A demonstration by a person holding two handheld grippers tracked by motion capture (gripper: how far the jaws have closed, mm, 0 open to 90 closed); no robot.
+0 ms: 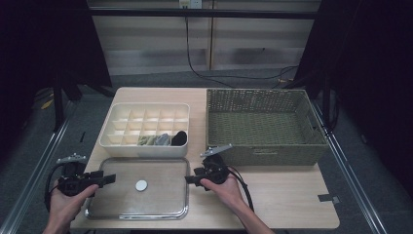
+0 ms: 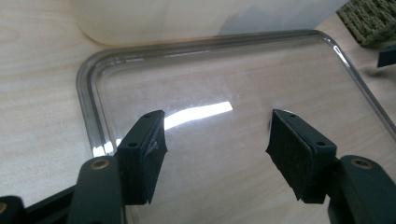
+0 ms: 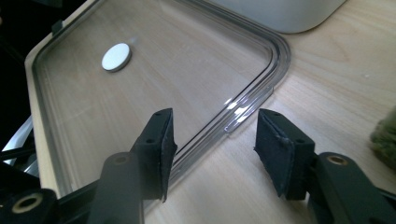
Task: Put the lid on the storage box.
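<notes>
Desk [image 1: 292,195]: both hand-held grippers, left [image 1: 109,178] and right [image 1: 189,180], released, flank the clear lid [image 1: 160,202]; grip opposite rims squarely, lift level.

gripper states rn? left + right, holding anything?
Left gripper: open, holding nothing, jaws over the clear rectangular plastic lid with the white round disc.
Right gripper: open, holding nothing, jaws straddling the lid's edge.

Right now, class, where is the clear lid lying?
In the high view the clear lid lies flat at the table's near left, before the white divided box, between both grippers.
</notes>
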